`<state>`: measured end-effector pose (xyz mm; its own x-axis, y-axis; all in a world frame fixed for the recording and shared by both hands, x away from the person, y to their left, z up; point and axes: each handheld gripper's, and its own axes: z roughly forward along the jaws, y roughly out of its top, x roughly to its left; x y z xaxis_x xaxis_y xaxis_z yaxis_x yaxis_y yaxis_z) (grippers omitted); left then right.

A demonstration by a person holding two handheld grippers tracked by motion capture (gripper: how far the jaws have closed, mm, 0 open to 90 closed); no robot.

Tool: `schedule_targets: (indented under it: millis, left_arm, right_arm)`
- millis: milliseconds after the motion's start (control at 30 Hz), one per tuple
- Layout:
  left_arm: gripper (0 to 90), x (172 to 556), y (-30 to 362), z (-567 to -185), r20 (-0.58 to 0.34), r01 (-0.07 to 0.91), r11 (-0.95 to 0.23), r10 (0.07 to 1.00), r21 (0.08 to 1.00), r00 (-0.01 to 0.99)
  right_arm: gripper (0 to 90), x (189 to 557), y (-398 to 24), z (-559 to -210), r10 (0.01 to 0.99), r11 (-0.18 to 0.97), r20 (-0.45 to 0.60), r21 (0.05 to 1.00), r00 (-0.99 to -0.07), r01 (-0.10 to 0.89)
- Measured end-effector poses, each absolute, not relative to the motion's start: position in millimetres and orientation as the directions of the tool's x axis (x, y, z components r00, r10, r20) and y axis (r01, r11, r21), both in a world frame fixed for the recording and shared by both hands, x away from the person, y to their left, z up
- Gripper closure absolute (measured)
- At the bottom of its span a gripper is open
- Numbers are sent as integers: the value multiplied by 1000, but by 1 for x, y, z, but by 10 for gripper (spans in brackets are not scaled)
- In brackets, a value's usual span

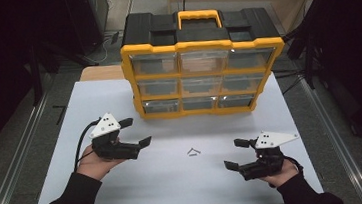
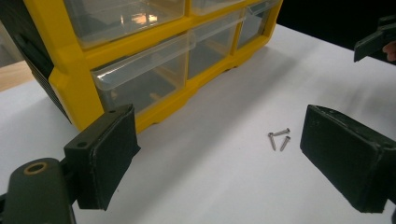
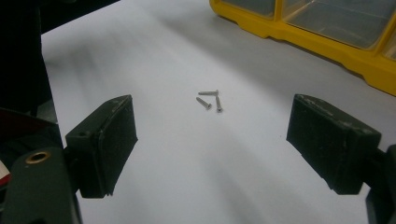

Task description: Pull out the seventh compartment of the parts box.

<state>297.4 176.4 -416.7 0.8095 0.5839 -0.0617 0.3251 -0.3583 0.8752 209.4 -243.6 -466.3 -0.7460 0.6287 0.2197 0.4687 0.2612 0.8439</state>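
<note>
Three small metal screws (image 1: 193, 152) lie in a loose cluster on the white table top (image 1: 167, 183), between the two hands. My left gripper (image 1: 135, 131) is held left of them, open and empty. My right gripper (image 1: 235, 153) is held right of them, also open and empty. In the left gripper view the screws (image 2: 279, 138) lie ahead, nearer the right jaw, with the gripper (image 2: 219, 158) wide apart. In the right gripper view the screws (image 3: 209, 100) lie ahead between the jaws of the gripper (image 3: 212, 142).
A yellow and black drawer organizer (image 1: 202, 43) with clear drawers stands at the back of the table; its frame (image 2: 74, 79) is close to the left jaw, and its base (image 3: 327, 46) runs along the upper right. The other gripper (image 2: 373, 42) shows far right. Dark floor surrounds the table.
</note>
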Motion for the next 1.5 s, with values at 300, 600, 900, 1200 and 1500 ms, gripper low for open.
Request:
schedule_targets:
  millis: [300, 600, 900, 1200, 1500]
  left_arm:
    - [109, 309, 163, -412, -55, 311, -365, 568, 878, 821]
    - [109, 319, 136, -415, -62, 311, -358, 563, 880, 824]
    - [110, 330, 119, -418, -60, 304, -377, 538, 875, 841]
    - [161, 338, 121, -415, 24, 264, -468, 524, 843, 851]
    - [161, 340, 119, -409, 167, 177, -592, 479, 786, 862]
  right_arm:
    - [171, 207, -243, -467, 631, 269, 220, 837, -744, 476]
    - [171, 205, -243, -467, 625, 275, 213, 840, -751, 468]
    - [171, 205, -241, -467, 620, 282, 212, 838, -755, 467]
    - [171, 204, -242, -468, 624, 282, 215, 834, -751, 473]
    - [172, 204, -243, -468, 627, 285, 213, 832, -749, 475]
